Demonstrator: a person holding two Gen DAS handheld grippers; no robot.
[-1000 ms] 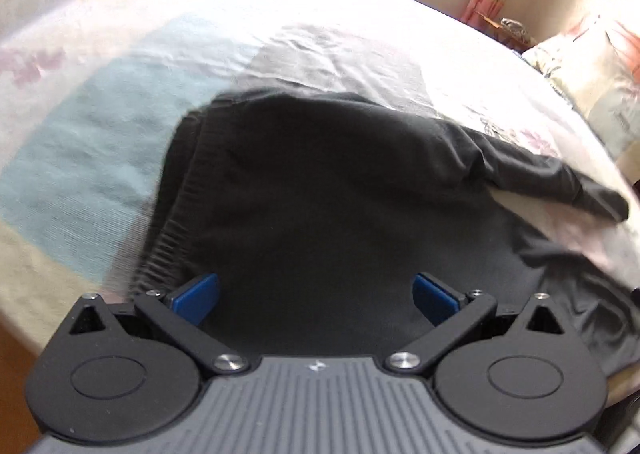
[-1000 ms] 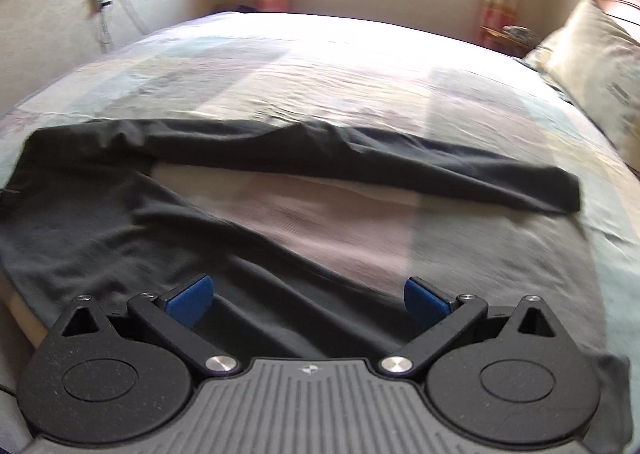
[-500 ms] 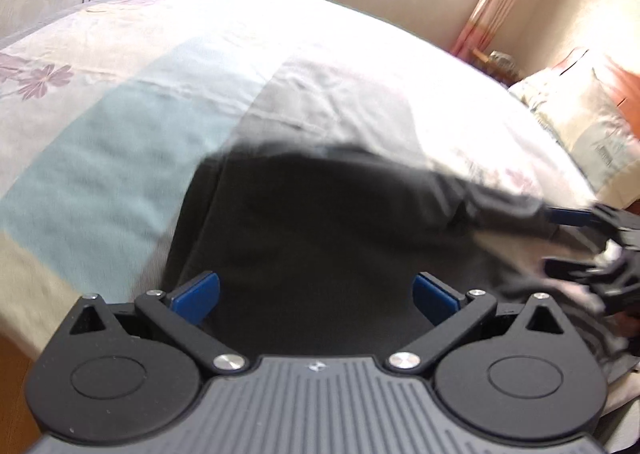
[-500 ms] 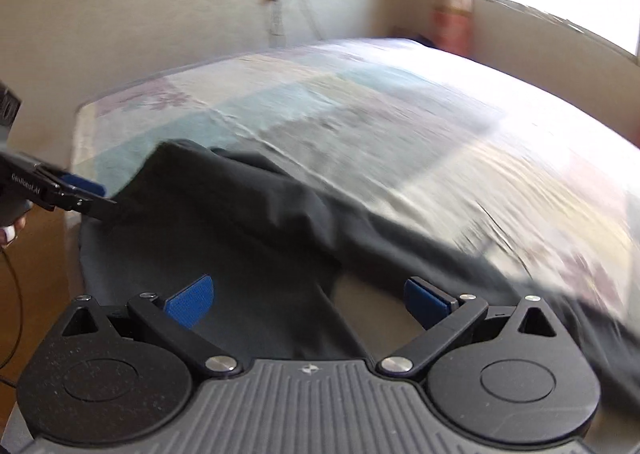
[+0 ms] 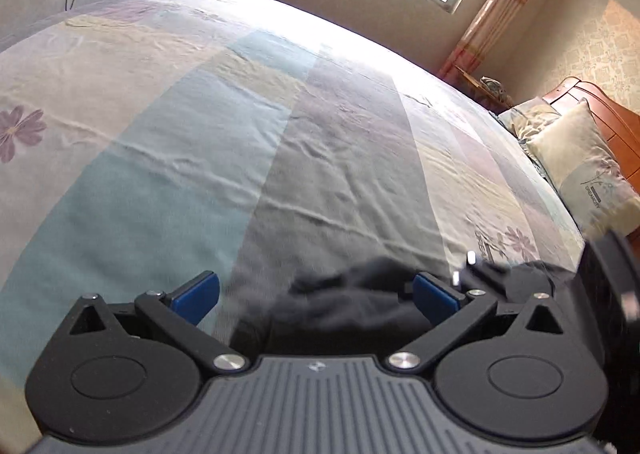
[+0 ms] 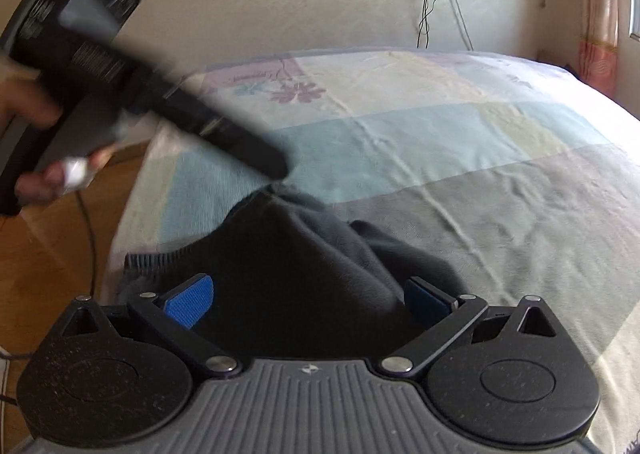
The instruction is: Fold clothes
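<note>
1. Fingers of left gripper spread apart, gripping nothing; right gripper likewise spread, empty
2. Dark garment bunched at 6 o'clock on the bed, near its foot edge
3. Hand at 9 o'clock in right view
4. No neat fold visible; folding apparently mostly left to do

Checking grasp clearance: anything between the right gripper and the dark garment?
Nothing visible. The garment lies bunched on the bed, directly ahead of the open right gripper. The left gripper hovers at the garment's far edge, not between them.
</note>
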